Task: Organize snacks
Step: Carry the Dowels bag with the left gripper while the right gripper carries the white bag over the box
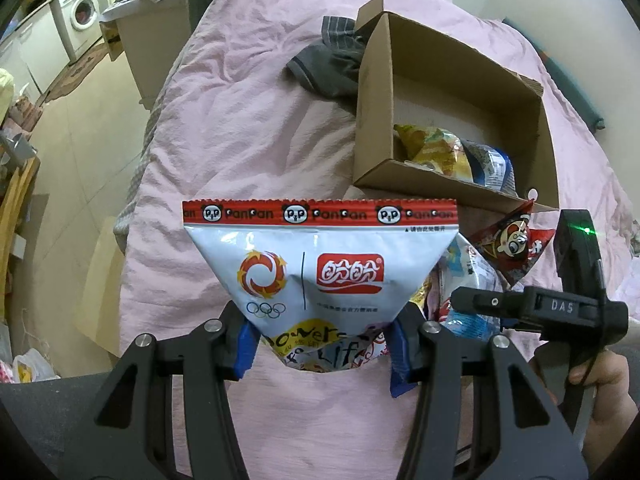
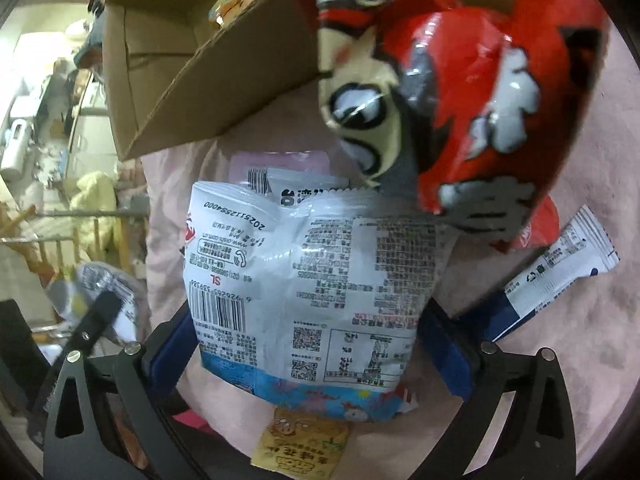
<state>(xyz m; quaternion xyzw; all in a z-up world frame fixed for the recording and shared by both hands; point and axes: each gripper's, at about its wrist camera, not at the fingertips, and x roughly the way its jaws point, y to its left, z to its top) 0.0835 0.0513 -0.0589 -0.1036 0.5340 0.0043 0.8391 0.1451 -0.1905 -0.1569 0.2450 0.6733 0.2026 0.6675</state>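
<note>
Left gripper (image 1: 320, 350), lower centre of left view: pads pinching white PanPan bag (image 1: 320, 264) at its lower corners, bag upright above pink bedspread (image 1: 240, 120). Cardboard box (image 1: 372, 92) upper right of bag, open, snacks inside; likely drop needs travel up-right. Right gripper (image 2: 308, 344): jaws spread wide around white barcode packet (image 2: 312, 276), pads apart from it. Red snack bag (image 2: 460, 100) upper right.
</note>
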